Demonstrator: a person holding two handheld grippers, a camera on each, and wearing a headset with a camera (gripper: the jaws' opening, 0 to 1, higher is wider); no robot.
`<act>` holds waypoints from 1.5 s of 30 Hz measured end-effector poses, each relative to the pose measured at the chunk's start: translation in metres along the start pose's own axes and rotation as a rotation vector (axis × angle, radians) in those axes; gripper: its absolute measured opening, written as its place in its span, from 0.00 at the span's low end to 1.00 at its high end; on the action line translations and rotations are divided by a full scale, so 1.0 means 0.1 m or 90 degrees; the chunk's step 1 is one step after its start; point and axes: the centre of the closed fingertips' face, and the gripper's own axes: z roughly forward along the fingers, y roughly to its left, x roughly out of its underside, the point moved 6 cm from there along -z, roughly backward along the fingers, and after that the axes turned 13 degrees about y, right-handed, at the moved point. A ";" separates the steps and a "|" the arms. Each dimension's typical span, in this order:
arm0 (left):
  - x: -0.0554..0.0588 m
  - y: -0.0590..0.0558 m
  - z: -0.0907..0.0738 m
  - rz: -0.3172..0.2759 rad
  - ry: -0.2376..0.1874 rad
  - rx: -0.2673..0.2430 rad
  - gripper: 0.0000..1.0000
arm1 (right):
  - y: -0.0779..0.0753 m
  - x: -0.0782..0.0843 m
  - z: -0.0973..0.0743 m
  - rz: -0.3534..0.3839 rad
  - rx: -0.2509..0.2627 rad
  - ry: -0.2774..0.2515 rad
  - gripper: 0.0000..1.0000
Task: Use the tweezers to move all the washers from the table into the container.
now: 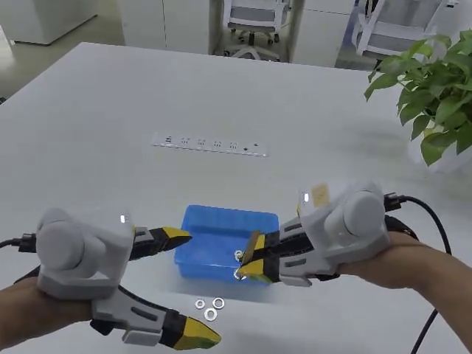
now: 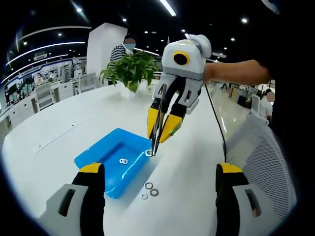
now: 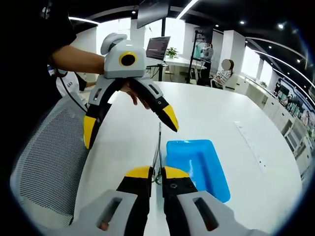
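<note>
A blue container (image 1: 221, 221) sits on the white table. My right gripper (image 1: 254, 265) is shut on thin tweezers (image 3: 159, 145). The tweezer tips hold a washer (image 2: 149, 153) just over the container's near rim. Another washer (image 2: 123, 161) lies inside the container (image 2: 106, 157). Three washers (image 1: 209, 307) lie on the table in front of the container, also seen as washers (image 2: 149, 191) between my left jaws. My left gripper (image 1: 199, 287) is open with nothing in it, its jaws spread on either side of those washers, left of the tweezers.
A flush power strip (image 1: 210, 142) is set into the table beyond the container. A potted plant (image 1: 435, 96) stands at the far right. Office chairs (image 1: 254, 18) stand past the table's far edge. People sit in the background of the gripper views.
</note>
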 end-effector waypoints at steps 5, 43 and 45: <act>0.04 0.01 -0.03 -0.011 -0.003 -0.003 0.99 | -0.08 -0.01 -0.02 0.000 0.009 -0.004 0.08; 0.06 0.03 -0.15 -0.046 -0.026 -0.035 0.99 | -0.58 0.13 0.49 -0.025 0.012 -0.001 0.09; 0.05 0.04 -0.15 -0.045 -0.033 -0.036 0.99 | -0.58 0.14 0.52 -0.022 0.008 0.001 0.09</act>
